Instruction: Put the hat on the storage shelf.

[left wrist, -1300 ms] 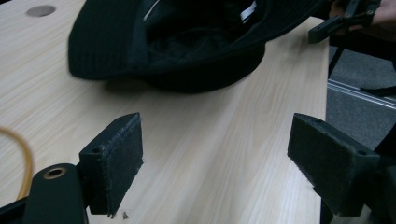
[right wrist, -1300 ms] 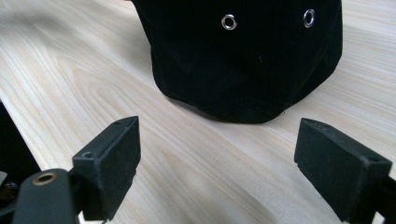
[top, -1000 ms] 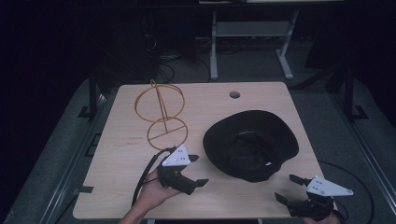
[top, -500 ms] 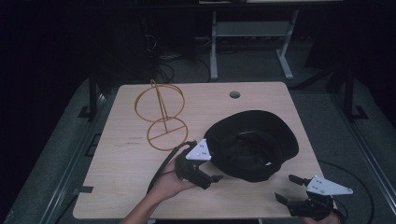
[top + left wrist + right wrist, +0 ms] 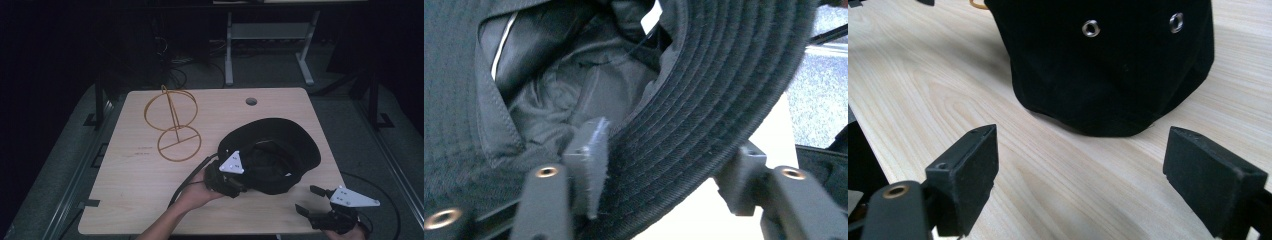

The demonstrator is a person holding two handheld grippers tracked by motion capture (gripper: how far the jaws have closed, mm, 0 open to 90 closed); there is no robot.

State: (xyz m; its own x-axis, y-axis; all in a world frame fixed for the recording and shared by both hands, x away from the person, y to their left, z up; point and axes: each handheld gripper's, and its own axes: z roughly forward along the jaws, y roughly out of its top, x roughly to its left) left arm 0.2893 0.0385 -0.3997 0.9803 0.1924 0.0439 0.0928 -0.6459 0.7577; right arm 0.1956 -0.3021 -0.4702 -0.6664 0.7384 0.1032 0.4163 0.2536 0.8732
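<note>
I have the black bucket hat (image 5: 272,152) lying crown-down on the near right part of the pale wooden worktop (image 5: 135,175), its opening turned up. My left gripper (image 5: 235,187) sits at the hat's near left edge; its fingers have just been closing, with the stitched brim (image 5: 704,115) between them. One finger (image 5: 589,160) is against the brim's inner side, the other (image 5: 741,172) stands a little off its outer side, so they are narrowed but not yet pinching. The hat's lining is dim and creased, and I cannot make out its label. My right gripper (image 5: 312,202) hovers at the near right corner, fingers wide with nothing between them, partly cut off by the frame's bottom edge. A gold wire hat stand (image 5: 172,122) rests far left on the worktop. The room beyond is dark, and a grey desk frame (image 5: 270,37) and cables on the floor barely show.
</note>
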